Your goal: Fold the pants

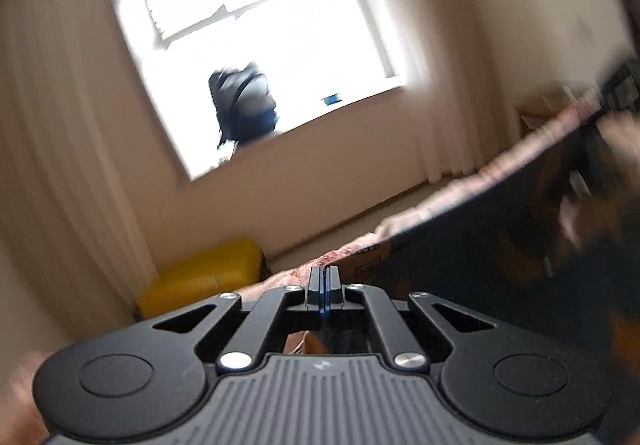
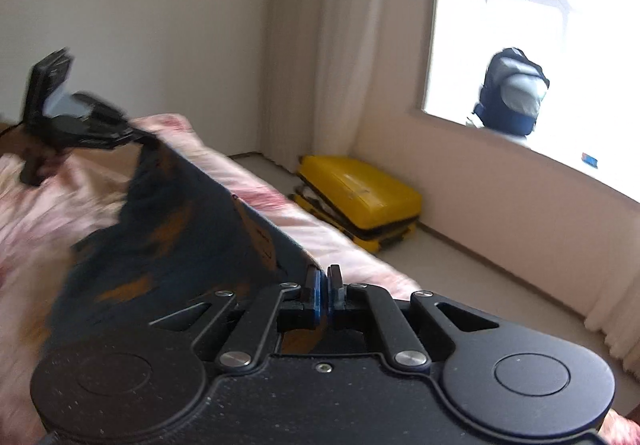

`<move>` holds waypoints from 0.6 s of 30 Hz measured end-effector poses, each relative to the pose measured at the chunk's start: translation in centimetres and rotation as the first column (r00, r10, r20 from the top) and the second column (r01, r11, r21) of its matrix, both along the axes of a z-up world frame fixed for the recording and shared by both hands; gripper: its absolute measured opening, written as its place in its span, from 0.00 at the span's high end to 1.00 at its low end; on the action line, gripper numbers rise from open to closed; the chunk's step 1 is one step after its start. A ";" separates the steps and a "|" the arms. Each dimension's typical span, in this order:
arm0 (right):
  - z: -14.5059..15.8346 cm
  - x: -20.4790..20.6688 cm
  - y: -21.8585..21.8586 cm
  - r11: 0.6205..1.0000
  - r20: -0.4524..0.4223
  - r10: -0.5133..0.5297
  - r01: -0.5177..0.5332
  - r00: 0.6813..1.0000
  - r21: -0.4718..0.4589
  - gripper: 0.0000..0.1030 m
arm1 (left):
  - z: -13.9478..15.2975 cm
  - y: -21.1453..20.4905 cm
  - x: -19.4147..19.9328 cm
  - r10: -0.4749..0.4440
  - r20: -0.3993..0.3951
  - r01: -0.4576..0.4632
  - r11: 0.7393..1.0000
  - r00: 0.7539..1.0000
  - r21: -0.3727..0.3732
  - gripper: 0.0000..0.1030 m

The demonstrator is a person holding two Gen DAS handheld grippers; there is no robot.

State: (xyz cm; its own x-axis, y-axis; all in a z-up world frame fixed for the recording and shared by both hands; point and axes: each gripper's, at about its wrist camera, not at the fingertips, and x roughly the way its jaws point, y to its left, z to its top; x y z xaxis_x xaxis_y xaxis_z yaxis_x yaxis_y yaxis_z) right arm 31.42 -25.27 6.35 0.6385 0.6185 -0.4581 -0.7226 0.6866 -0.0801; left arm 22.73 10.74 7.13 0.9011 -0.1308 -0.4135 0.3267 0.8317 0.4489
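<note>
The pants (image 2: 180, 229) are dark navy with orange patches. They hang stretched in the air above the bed between my two grippers. My right gripper (image 2: 323, 277) is shut on one edge of the pants. My left gripper (image 1: 324, 277) is shut on the other end of the pants (image 1: 500, 245), which spread away to the right in the left wrist view. The left gripper also shows in the right wrist view (image 2: 148, 139), at the far upper end of the cloth. Both views are blurred by motion.
A bed with a pink floral cover (image 2: 48, 213) lies under the pants. A yellow suitcase (image 2: 360, 197) lies on the floor by the wall. A dark backpack (image 2: 514, 93) sits on the window sill. Curtains (image 2: 344, 45) hang beside the window.
</note>
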 end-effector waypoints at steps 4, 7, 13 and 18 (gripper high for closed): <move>-1.3 -7.2 -0.9 0.999 -0.024 0.049 -0.050 0.999 -0.020 0.98 | -2.9 -1.8 -5.1 -0.084 -0.012 0.085 0.986 0.996 0.141 1.00; -3.0 -10.9 -0.6 0.994 -0.055 0.075 -0.079 0.996 -0.081 0.99 | -6.1 -3.0 -6.7 -0.113 -0.081 0.128 0.971 0.990 0.203 1.00; -8.0 -14.3 1.5 0.975 -0.109 0.097 -0.116 0.989 -0.189 1.00 | -11.3 -2.6 -8.3 -0.127 -0.162 0.171 0.940 0.979 0.296 1.00; -8.9 -14.6 1.4 0.976 -0.097 0.094 -0.111 0.991 -0.188 1.00 | -11.5 -2.8 -8.1 -0.110 -0.153 0.150 0.949 0.982 0.277 1.00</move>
State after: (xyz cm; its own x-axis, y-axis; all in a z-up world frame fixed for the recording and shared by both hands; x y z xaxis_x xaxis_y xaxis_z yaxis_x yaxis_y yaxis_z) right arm 16.78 -23.86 -2.52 0.5286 0.5734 -0.6260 -0.7986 0.5859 -0.1377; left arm 14.60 7.91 -4.33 0.8177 -0.1015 -0.5666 0.4970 0.6212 0.6060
